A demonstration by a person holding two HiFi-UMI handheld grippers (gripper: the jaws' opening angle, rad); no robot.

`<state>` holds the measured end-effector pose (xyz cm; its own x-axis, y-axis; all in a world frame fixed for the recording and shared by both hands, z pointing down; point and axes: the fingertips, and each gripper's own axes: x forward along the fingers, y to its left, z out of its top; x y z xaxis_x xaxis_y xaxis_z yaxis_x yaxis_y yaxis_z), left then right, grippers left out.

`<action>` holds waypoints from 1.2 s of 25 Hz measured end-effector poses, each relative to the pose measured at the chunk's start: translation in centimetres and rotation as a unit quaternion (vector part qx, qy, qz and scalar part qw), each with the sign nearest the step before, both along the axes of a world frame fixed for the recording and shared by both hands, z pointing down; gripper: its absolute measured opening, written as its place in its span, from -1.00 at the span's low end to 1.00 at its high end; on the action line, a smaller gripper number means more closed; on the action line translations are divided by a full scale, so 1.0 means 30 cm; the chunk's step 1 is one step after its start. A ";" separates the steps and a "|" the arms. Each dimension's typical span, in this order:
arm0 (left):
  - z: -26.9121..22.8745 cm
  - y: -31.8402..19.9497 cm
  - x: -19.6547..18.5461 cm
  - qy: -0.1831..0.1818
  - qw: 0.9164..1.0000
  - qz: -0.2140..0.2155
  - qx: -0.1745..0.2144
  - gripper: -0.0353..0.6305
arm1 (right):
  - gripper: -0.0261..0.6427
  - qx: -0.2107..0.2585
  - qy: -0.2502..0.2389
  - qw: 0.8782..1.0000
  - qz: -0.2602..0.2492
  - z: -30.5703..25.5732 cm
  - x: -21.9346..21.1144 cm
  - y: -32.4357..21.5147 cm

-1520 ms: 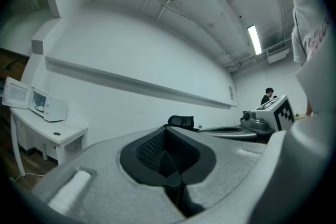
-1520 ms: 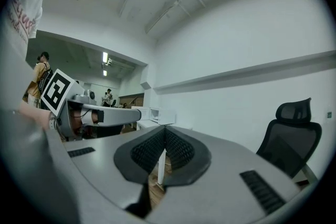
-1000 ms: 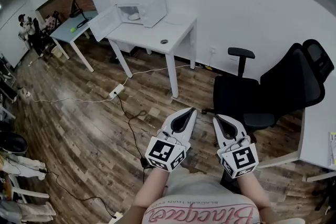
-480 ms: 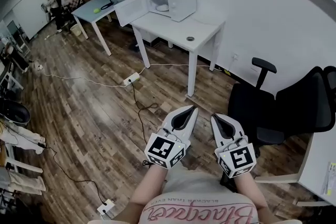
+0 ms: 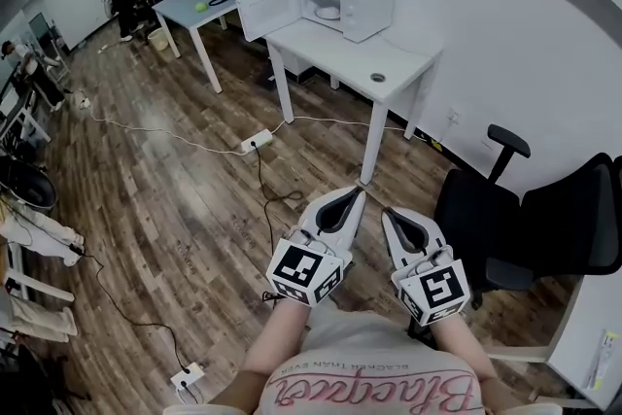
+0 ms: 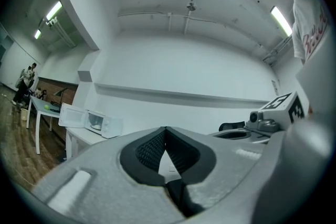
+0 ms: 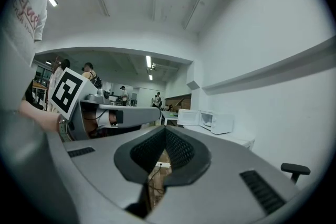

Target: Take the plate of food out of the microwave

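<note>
While the person stands well back from the furniture, the two grippers are held low in front of the body, side by side and close together, both pointing forward. The left gripper [image 5: 356, 193] has its jaws pressed together, with nothing between them. The right gripper [image 5: 387, 212], just beside it, is likewise closed and empty.

Far ahead of both grippers, a white microwave [image 5: 348, 7] sits on a white table [image 5: 389, 73]. Its door [image 5: 264, 10] is swung wide open. Inside sits the plate [image 5: 328, 13], a pale shape too small for the food to be made out.

Between the grippers and the table, a power strip [image 5: 257, 142] and trailing cables lie on the wooden floor [image 5: 165, 199]. To the right of the right gripper stands a black office chair [image 5: 544, 219].
</note>
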<state>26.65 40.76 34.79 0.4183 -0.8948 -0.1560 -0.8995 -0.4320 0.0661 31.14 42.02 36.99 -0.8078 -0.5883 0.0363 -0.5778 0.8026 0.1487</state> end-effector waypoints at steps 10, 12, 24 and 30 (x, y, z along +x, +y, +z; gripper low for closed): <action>0.016 -0.097 -0.178 0.011 1.000 -0.029 -0.004 -0.88 | -0.89 0.005 0.004 1.000 -0.023 -0.008 -0.169 -0.130; 0.021 -0.128 -0.207 0.014 0.999 -0.033 -0.005 -0.88 | -0.89 0.004 0.007 1.000 -0.025 -0.005 -0.195 -0.161; 0.010 -0.322 -0.356 0.017 0.999 -0.037 -0.008 -0.88 | -0.89 -0.008 0.014 1.000 -0.026 0.001 -0.343 -0.357; 0.021 -0.439 -0.435 0.019 0.999 -0.020 -0.022 -0.88 | -0.89 -0.013 0.012 1.000 -0.020 -0.003 -0.436 -0.478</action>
